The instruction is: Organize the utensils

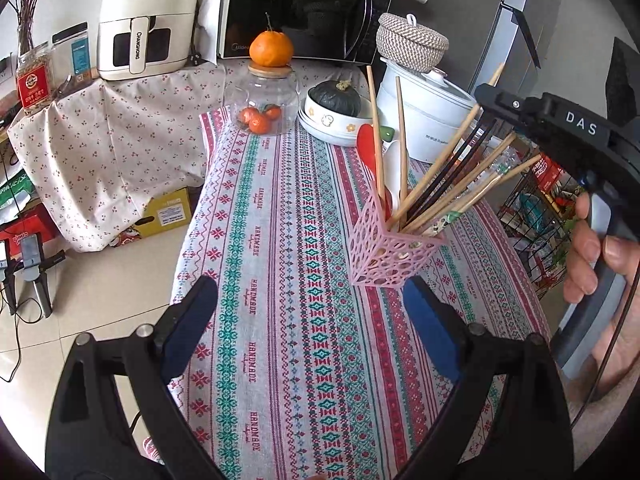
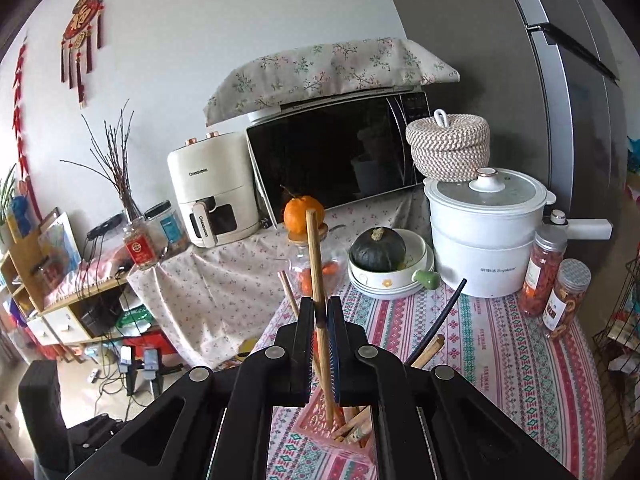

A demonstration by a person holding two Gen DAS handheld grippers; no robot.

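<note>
Directly under the right gripper (image 2: 320, 316) stands the pink holder (image 2: 336, 440) — the one relation the coming move turns on. The jaws are clamped on a single wooden chopstick (image 2: 316, 264), held nearly upright, long axis vertical, its lower end already down among the sticks in the holder; a straight descent and release looks like all that remains. The left gripper (image 1: 312, 320) hovers low over the striped tablecloth (image 1: 280, 240), jaws spread wide and holding nothing, with the holder (image 1: 388, 256) just ahead and to its right. The right hand (image 1: 592, 264) is plainly the one on the job.

Counted from the left camera: one holder, roughly nine sticks fanned out of it — mostly pale wood, two black — though overlaps make the tally uncertain. One red spoon (image 1: 368, 148) leans behind them.
</note>
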